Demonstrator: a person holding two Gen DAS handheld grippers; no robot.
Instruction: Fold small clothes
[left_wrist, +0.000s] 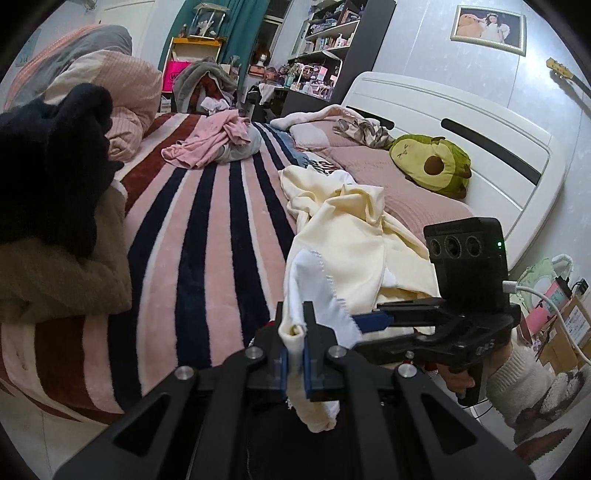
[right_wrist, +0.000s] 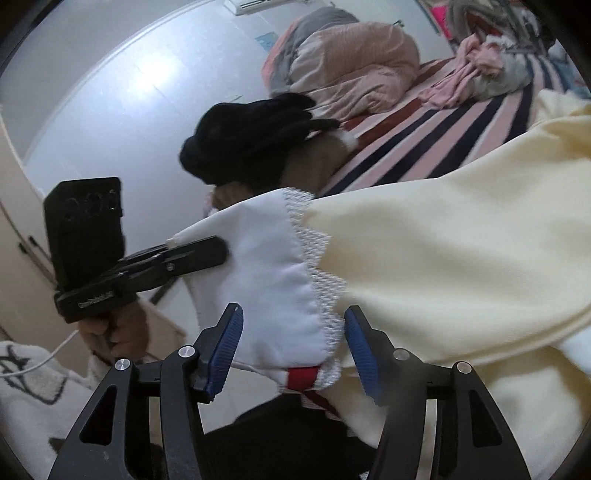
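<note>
While my left claw (left_wrist: 294, 363) grips the cream garment (right_wrist: 443, 240) off the bed's (left_wrist: 207, 221) near edge, my right claw (right_wrist: 293, 354) stands released around its white hem (right_wrist: 273, 280).

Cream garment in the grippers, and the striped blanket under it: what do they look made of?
Cream garment: looks like a soft, matte knit, probably cotton jersey; it drapes in smooth folds, and its white panel has a zigzag overlock seam. Striped blanket: seemingly plush fleece, with a fuzzy, short-pile surface. The exact fibre of either can't be told.
</note>
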